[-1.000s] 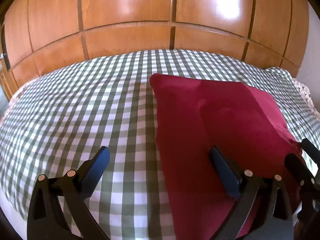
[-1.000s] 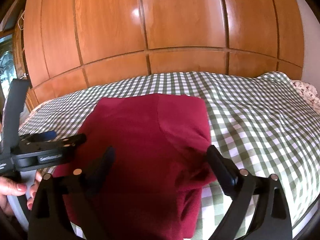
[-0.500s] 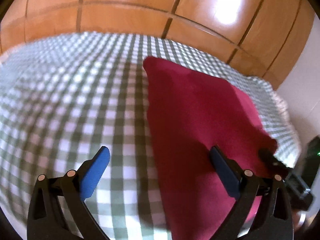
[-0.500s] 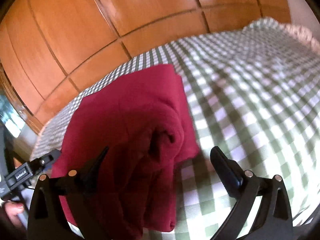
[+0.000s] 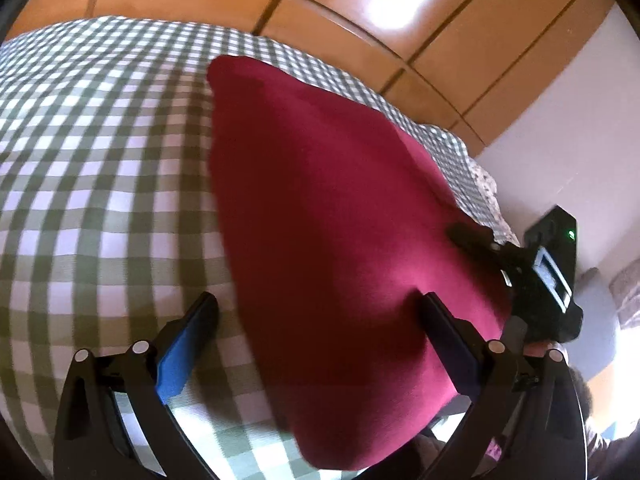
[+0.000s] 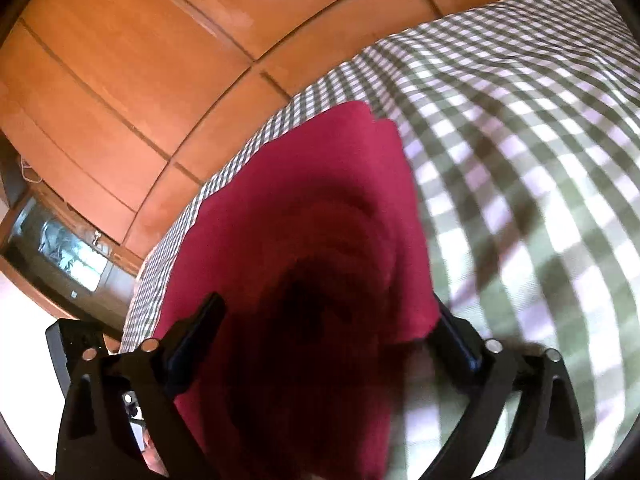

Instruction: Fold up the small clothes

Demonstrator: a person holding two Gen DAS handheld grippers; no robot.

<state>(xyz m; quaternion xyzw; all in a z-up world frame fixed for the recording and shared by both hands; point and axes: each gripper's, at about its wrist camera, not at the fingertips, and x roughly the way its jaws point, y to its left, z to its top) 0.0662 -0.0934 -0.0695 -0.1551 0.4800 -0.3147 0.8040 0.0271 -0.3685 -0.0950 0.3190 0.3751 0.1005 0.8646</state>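
Observation:
A dark red folded garment lies on the green-and-white checked bed cover. My left gripper is open, low over the garment's near left edge, one finger over the cover, the other over the cloth. My right gripper is open, close over the garment's near right corner, where the cloth bunches in dark folds between the fingers. The right gripper also shows in the left wrist view at the garment's right edge.
Wooden wardrobe panels stand behind the bed. A white wall is at the right. The checked cover stretches to the right of the garment in the right wrist view. A window shows far left.
Both grippers have dropped lower and closer to the garment's near edge and tilted outward. The right gripper now straddles the bunched corner. Both stay open.

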